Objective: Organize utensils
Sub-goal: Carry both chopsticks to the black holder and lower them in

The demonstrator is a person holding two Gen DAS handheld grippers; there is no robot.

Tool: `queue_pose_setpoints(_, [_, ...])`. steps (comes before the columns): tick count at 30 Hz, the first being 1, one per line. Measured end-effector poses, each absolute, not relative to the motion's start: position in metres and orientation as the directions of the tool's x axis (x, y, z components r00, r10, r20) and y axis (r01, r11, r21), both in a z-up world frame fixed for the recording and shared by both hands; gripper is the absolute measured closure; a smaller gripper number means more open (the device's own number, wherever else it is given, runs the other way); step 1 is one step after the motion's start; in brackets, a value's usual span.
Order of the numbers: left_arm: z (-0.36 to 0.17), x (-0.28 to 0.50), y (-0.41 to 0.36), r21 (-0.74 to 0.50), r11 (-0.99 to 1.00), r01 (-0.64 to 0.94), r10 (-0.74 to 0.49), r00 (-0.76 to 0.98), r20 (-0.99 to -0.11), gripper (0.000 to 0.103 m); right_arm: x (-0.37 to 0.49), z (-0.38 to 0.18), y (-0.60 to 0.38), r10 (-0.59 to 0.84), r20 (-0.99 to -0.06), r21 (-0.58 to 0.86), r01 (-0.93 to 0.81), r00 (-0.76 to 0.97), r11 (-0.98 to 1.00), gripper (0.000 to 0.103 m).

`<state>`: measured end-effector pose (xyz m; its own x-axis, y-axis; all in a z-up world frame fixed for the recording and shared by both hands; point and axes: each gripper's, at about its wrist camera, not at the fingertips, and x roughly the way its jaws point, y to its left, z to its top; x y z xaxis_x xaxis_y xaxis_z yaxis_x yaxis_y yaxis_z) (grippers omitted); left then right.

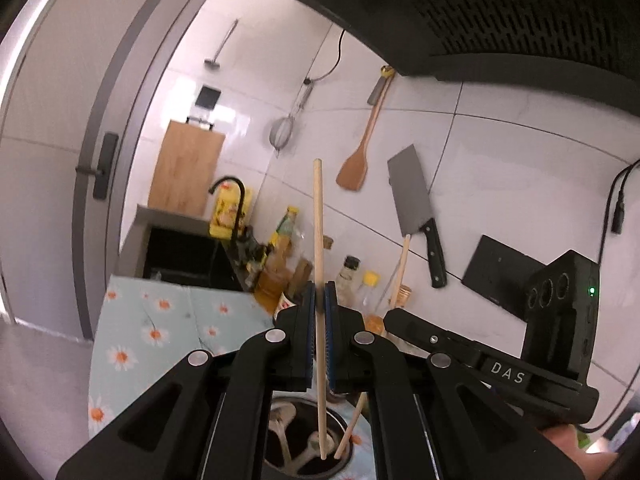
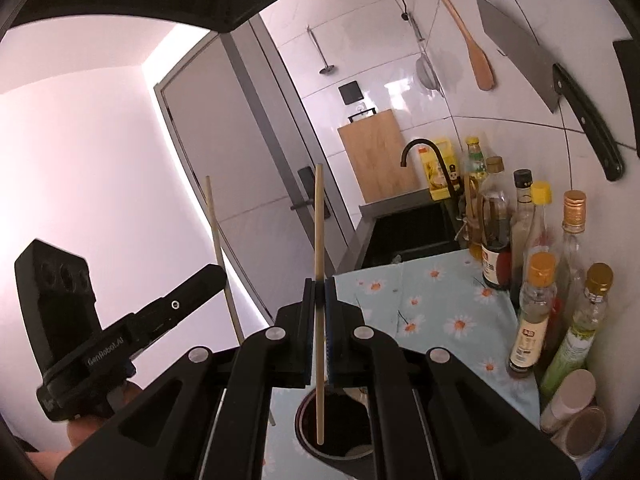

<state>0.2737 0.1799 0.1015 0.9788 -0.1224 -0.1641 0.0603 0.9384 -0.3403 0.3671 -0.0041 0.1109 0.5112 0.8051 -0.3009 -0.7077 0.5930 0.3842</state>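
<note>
My left gripper (image 1: 320, 292) is shut on a pale wooden chopstick (image 1: 318, 220) that stands nearly upright. Its lower tip hangs inside a dark round utensil holder (image 1: 343, 424), which has light spoons (image 1: 285, 416) in it. In the right wrist view, my right gripper (image 2: 319, 288) is shut on a second chopstick (image 2: 318, 220), whose tip dips into the same holder (image 2: 300, 432). The two grippers are side by side above the holder. The right gripper (image 1: 400, 316) shows beside the left one, its chopstick (image 1: 403, 264) slanting down. The left gripper (image 2: 216, 274) shows at the left with its stick (image 2: 216, 232).
The holder stands on a daisy-print cloth (image 2: 440, 304) on the counter. Several sauce bottles (image 2: 536, 312) line the wall on the right. Beyond them are a black sink (image 2: 408, 236) and faucet (image 2: 424, 148). A cleaver (image 1: 416, 208), a wooden spatula (image 1: 354, 172) and a range hood (image 1: 480, 12) are on the wall.
</note>
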Motion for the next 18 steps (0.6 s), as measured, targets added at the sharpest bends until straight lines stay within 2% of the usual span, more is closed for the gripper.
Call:
queue_pose_setpoints(10, [0.076,0.294,0.173,-0.291,0.956,0.034,-0.093,0.977,-0.191,0.100,0.389,0.088,0.001,0.802,-0.308,0.429,-0.678,0.512,0.597,0.097])
queue_pose_setpoints(18, [0.055,0.305,0.166,-0.276,0.959,0.059,-0.129,0.962,-0.241,0.100,0.395,0.070,0.008,0.793,-0.338,0.435,-0.663,0.506,0.609,0.097])
